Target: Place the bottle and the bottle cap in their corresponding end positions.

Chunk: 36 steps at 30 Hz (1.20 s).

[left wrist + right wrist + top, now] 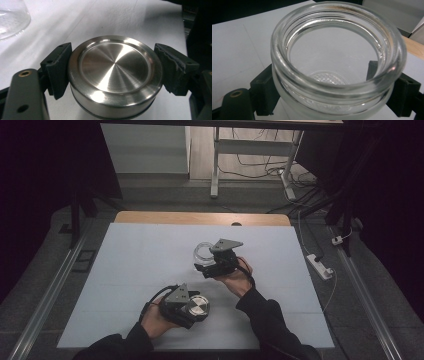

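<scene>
Left gripper (113,75) jaws clamp the steel lid (115,75) between them; right gripper (332,100) jaws grip the open glass jar (337,62), beyond the lid.

Open white table (130,270) lies left and beyond both grippers — free passage there. Between them, the glass jar (202,253) and metal lid (198,306) narrow the gap.

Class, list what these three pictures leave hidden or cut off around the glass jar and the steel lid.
- Steel lid: underside hidden by its own top; left gripper view.
- Glass jar: base cut off by the bottom edge; right gripper view.
- Right gripper: jaw tips hidden under its grey plate; high view.
- Jar contents: too small to tell; high view.
</scene>
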Motion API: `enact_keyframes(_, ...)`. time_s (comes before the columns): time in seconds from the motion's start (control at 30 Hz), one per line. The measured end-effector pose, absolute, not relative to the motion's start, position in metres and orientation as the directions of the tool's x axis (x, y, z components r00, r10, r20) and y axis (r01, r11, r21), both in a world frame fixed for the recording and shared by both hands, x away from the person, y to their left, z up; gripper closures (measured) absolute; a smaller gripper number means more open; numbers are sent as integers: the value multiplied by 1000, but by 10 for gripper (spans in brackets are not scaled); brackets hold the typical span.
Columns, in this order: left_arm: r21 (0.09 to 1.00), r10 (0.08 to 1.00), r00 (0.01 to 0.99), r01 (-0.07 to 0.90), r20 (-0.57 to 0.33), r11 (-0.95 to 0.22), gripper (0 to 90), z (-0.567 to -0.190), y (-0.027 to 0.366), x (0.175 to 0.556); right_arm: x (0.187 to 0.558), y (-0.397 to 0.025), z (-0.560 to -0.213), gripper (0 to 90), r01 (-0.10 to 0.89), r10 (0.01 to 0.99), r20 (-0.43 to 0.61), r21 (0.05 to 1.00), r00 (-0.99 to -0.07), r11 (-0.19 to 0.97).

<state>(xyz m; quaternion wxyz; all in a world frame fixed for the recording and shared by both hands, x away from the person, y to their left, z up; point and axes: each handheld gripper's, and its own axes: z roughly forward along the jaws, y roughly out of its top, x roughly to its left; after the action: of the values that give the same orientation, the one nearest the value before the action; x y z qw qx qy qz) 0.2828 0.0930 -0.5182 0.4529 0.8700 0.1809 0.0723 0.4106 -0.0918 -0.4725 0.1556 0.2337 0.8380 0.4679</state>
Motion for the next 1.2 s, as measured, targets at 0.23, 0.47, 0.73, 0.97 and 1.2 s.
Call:
enact_keyframes(0.23,790,395,918,271,-40,-550,199,-527,88,289,419,-89,-479,144,257,552,-49,849,-832,463)
enact_keyframes(0.47,771,414,909,298,-50,-563,199,-532,87,298,428,-86,-487,144,267,560,-57,836,-826,479)
enact_keyframes(0.73,744,423,904,322,-59,-585,199,-537,83,304,434,-82,-493,145,275,565,-64,826,-822,493)
enact_keyframes(0.97,729,426,902,335,-66,-597,199,-539,81,306,437,-79,-496,144,276,570,-68,823,-819,495)
enact_keyframes(1.2,718,424,903,345,-77,-605,198,-539,81,307,439,-74,-505,144,279,558,-76,805,-826,523)
